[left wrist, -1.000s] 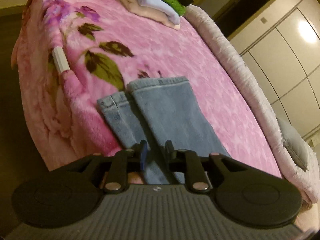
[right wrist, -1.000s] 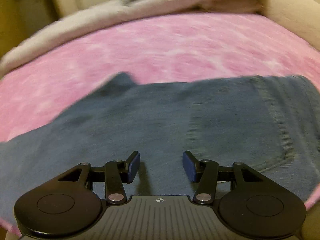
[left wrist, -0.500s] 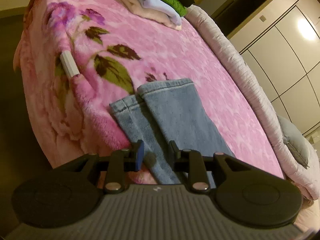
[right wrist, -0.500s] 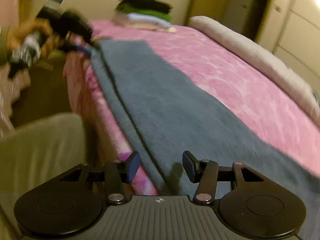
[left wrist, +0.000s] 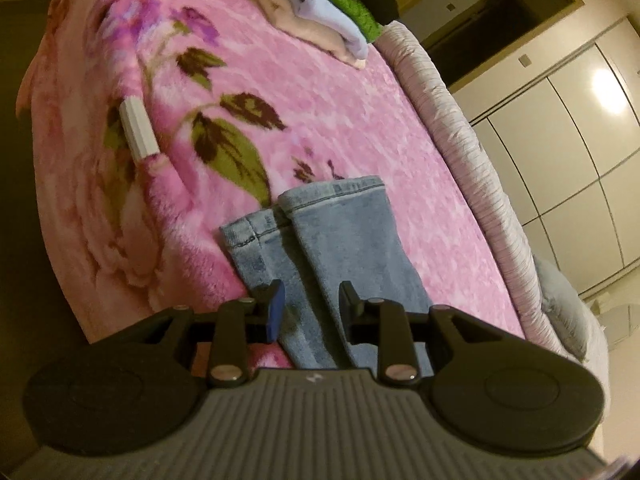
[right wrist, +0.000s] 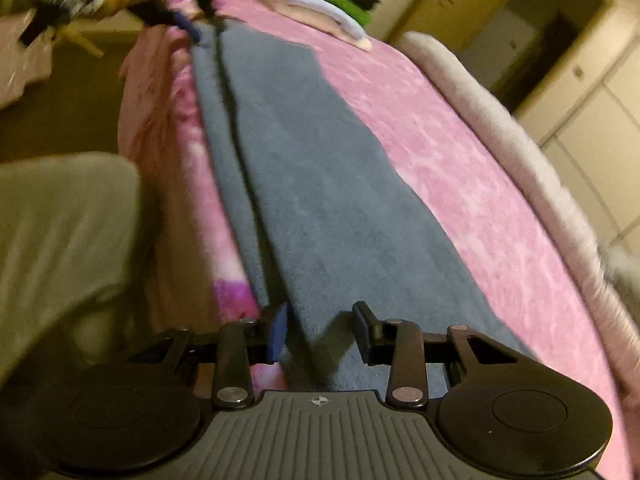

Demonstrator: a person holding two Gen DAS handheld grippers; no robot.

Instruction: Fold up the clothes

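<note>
Jeans (left wrist: 344, 240) lie lengthwise along near edge of bed (left wrist: 360, 120), legs stacked, no cross fold yet; folded pile (right wrist: 328, 4) far corner. My left gripper (left wrist: 310, 304) just opening, spread over cuffs; my right gripper (right wrist: 320, 326) just closing, not yet pinching denim

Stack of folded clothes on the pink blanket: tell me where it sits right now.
The stack of folded clothes sits at the far end of the pink floral blanket, top centre in both wrist views, beside the pale padded bed edge and beyond the blue jeans.
</note>
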